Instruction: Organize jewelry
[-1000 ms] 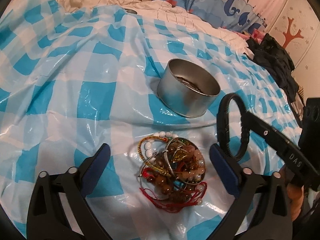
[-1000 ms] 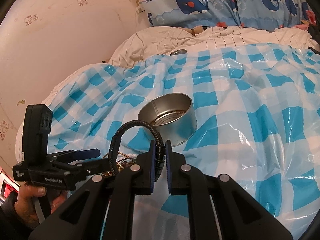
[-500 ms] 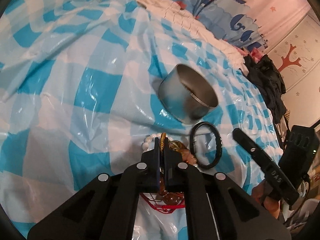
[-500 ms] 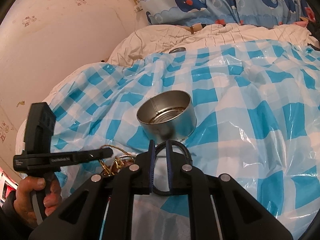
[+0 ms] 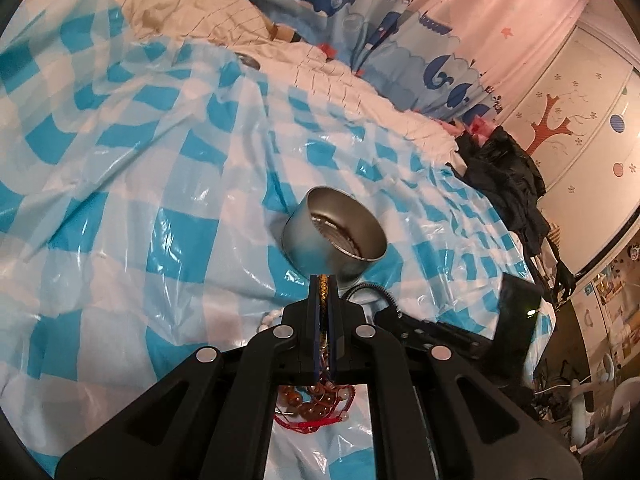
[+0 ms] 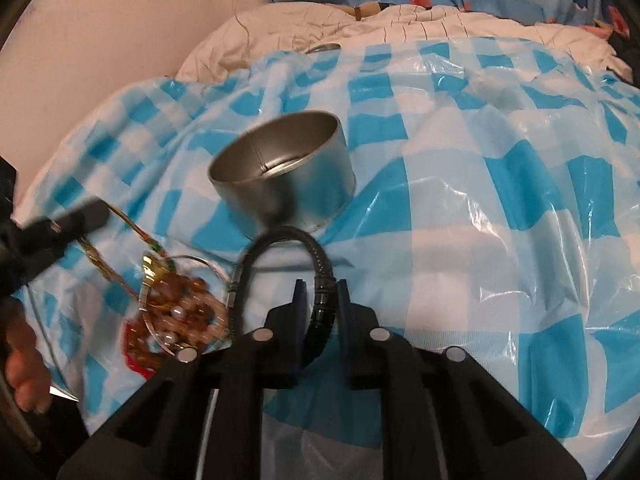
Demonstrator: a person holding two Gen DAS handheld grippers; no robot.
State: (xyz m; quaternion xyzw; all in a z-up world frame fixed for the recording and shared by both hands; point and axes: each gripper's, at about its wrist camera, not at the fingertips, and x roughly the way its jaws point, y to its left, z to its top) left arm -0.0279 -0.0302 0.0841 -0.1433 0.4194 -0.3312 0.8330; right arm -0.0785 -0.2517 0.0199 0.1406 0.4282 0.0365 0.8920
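Observation:
A round silver tin [image 5: 334, 236] [image 6: 284, 176] stands on the blue-checked plastic sheet [image 5: 120, 200]. My left gripper [image 5: 325, 286] is shut on a gold cord bracelet [image 5: 325, 294], raised just in front of the tin. In the right wrist view the gold cord [image 6: 120, 224] stretches from the left gripper [image 6: 96, 212] down to the tangled jewelry pile [image 6: 176, 316] [image 5: 316, 404]. A black bracelet [image 6: 276, 248] [image 5: 376, 292] lies on the sheet against the tin. Its near end sits between the fingers of my right gripper [image 6: 322, 294], whose jaws are opening, with a gap beside the bracelet.
A cream quilt [image 5: 304, 64] and whale-print fabric [image 5: 360, 20] lie behind the sheet. Dark clothes [image 5: 504, 176] are heaped at the right. A small round lid [image 6: 324, 48] rests at the sheet's far edge. A person's hand [image 6: 24, 360] holds the left gripper.
My left gripper closed on the gold cord and rose, pulling it from the pile. The right gripper sank, laid the black bracelet beside the tin, and its jaws have parted.

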